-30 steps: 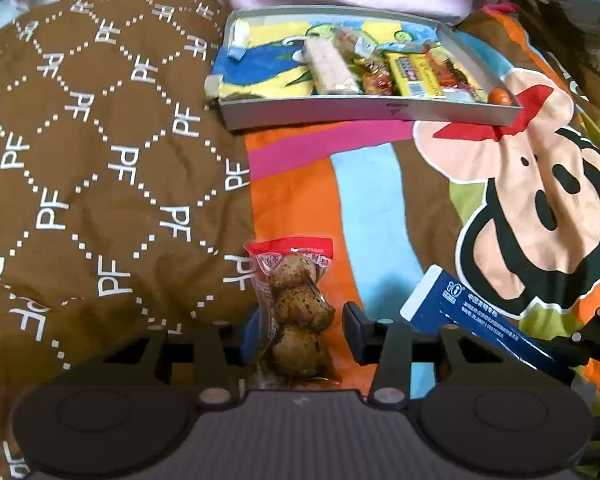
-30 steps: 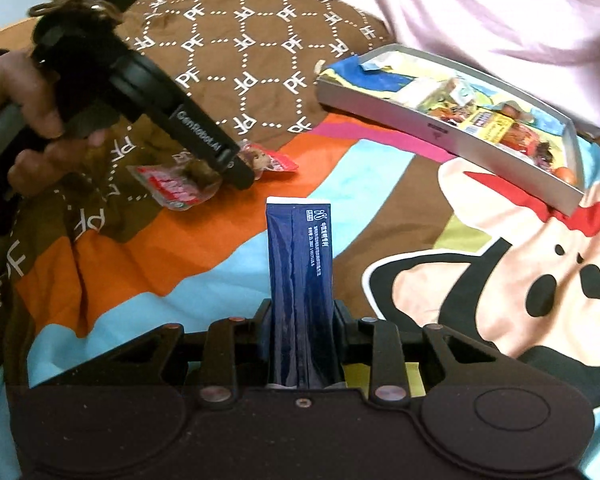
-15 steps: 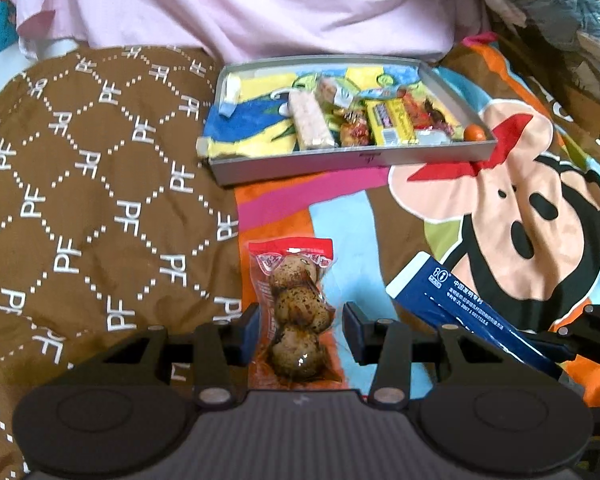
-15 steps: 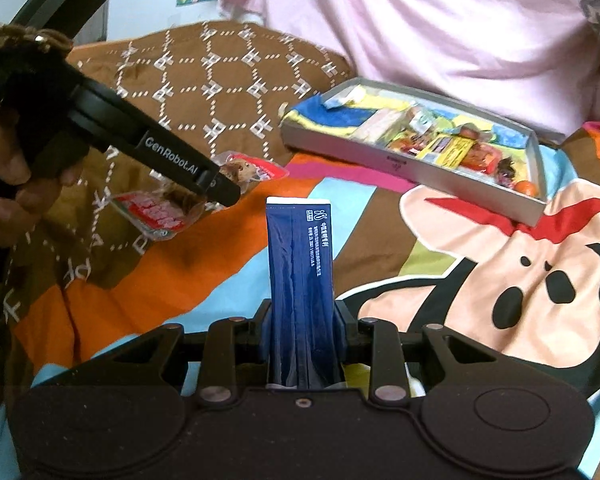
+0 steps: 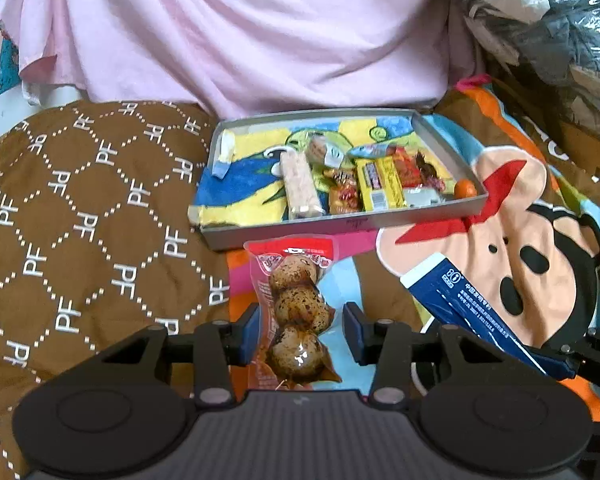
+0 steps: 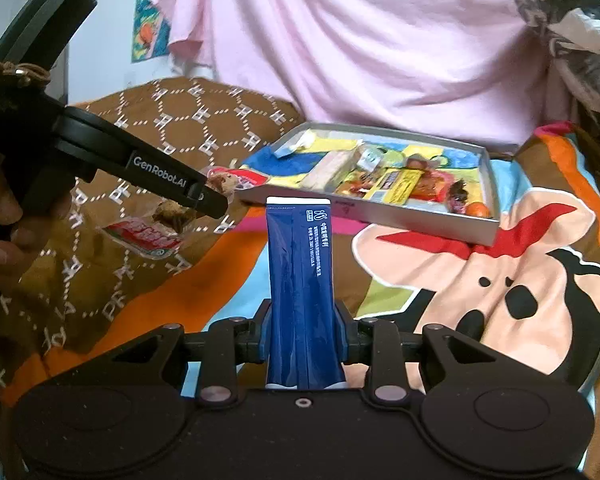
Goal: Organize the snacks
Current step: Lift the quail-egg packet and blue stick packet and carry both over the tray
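Your left gripper (image 5: 299, 330) is clamped on a clear red-topped packet of three brown meatballs (image 5: 296, 312), which stands up between the blue pads. The left pad presses the packet's edge; on the right a small gap shows beside the balls, and you cannot tell whether the clear film reaches that pad. In the right wrist view the same packet hangs crosswise from the tip of that gripper, clear of the blanket (image 6: 500, 280).

Your right gripper (image 6: 302, 336) is closed tight on a long blue sachet (image 6: 300, 280) with white print and a white top edge, held upright between its pads. From the left wrist view the sachet slants in from the right, above the monkey face printed on the blanket.

Ahead of both lies a shallow grey tray (image 5: 452, 210) on the blanket, in front of a pink cloth (image 5: 260, 40). Its floor is a yellow, blue and green cartoon picture. The snacks sit in its right half: a pale rice bar (image 5: 300, 188) lying lengthwise, a small round wrapped piece behind it, orange and red wrappers, a yellow bar (image 5: 380, 184), a red packet, a dark candy and a small orange ball (image 5: 465, 189) in the near right corner. The left half holds only a small white and blue scrap (image 5: 225, 156) by the rim.
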A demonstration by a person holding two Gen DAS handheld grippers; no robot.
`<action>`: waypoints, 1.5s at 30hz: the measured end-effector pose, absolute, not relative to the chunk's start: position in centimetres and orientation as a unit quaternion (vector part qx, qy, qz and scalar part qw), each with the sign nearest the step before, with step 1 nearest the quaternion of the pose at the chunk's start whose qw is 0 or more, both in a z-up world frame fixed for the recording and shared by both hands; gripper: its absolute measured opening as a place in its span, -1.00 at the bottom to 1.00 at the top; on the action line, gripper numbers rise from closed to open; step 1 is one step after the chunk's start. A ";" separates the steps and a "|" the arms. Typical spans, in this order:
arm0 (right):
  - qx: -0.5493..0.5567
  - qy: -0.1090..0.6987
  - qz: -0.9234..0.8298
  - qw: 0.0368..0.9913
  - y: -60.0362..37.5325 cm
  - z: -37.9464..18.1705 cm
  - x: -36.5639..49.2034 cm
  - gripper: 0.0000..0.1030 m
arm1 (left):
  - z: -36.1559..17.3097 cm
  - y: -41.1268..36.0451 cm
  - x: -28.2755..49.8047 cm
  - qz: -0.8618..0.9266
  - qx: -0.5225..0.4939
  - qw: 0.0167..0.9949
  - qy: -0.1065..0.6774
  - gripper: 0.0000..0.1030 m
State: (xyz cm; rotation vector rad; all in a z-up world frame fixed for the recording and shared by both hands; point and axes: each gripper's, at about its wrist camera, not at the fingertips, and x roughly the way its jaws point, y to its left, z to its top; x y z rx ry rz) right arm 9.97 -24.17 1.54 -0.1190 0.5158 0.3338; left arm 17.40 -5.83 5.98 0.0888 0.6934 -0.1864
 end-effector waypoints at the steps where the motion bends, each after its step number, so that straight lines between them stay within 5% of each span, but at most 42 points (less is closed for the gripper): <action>1: -0.055 0.251 0.161 0.953 -24.3 1.6 10.1 -0.39 | 6.2 -6.0 17.5 -0.091 0.044 0.936 0.336 -0.07; 45: 0.021 0.163 0.098 0.981 -28.0 5.5 27.9 -0.39 | 7.1 -7.9 33.2 -0.069 0.034 0.961 0.264 -0.07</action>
